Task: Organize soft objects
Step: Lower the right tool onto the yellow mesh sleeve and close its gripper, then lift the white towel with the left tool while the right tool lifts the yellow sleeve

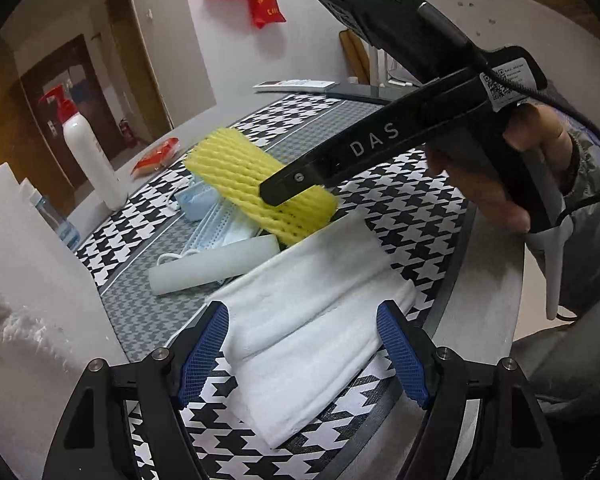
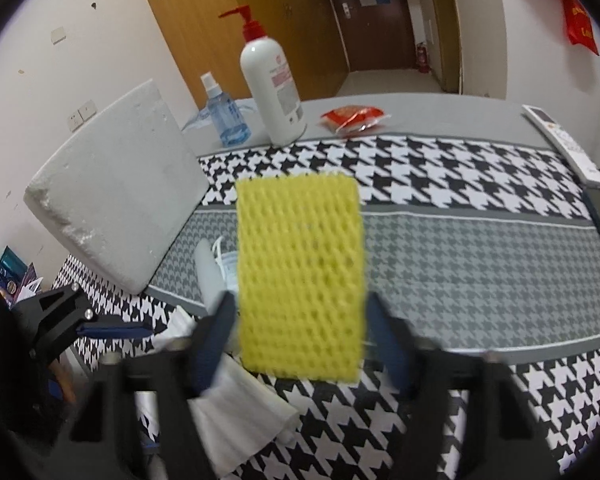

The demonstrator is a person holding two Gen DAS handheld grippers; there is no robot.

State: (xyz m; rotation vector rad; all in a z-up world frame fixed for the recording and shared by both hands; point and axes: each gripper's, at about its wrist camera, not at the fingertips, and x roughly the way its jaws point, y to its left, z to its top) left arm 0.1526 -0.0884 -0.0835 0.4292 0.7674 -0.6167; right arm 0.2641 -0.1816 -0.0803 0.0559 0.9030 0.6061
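In the left wrist view, the left gripper (image 1: pixel 302 354) stands with its jaws well apart, one blue pad (image 1: pixel 204 356) on each side of the folded white cloth (image 1: pixel 312 312), which lies on the houndstooth-covered bench (image 1: pixel 416 208). The near part of the cloth sits between the pads; the left pad is at or just beside its edge, the right pad just beside it, and neither visibly presses it. Beyond the cloth lie a white foam tube (image 1: pixel 216 264), blue face masks (image 1: pixel 216 224) and the yellow foam net (image 1: pixel 260 184), the last raised at an angle with the black finger of the right gripper (image 1: pixel 296 188) laid against its near end. A hand (image 1: pixel 508 168) holds that gripper's handle. A white pump bottle (image 1: pixel 90 152) and a red packet (image 1: pixel 156 158) stand farther back on the left. In the right wrist view, which is blurred, the right gripper (image 2: pixel 300 340) has the yellow foam net (image 2: pixel 300 276) between its jaws, the net reaching away from the camera over the bench (image 2: pixel 480 272). The jaws stand close against the net's two long edges and appear to hold it, though the blur hides the contact itself. The white cloth (image 2: pixel 236 400) lies below left, with the left gripper (image 2: pixel 112 330) over it. A white foam board (image 2: pixel 116 204) leans at the left, with a blue spray bottle (image 2: pixel 226 116) and the pump bottle (image 2: pixel 272 88) behind.
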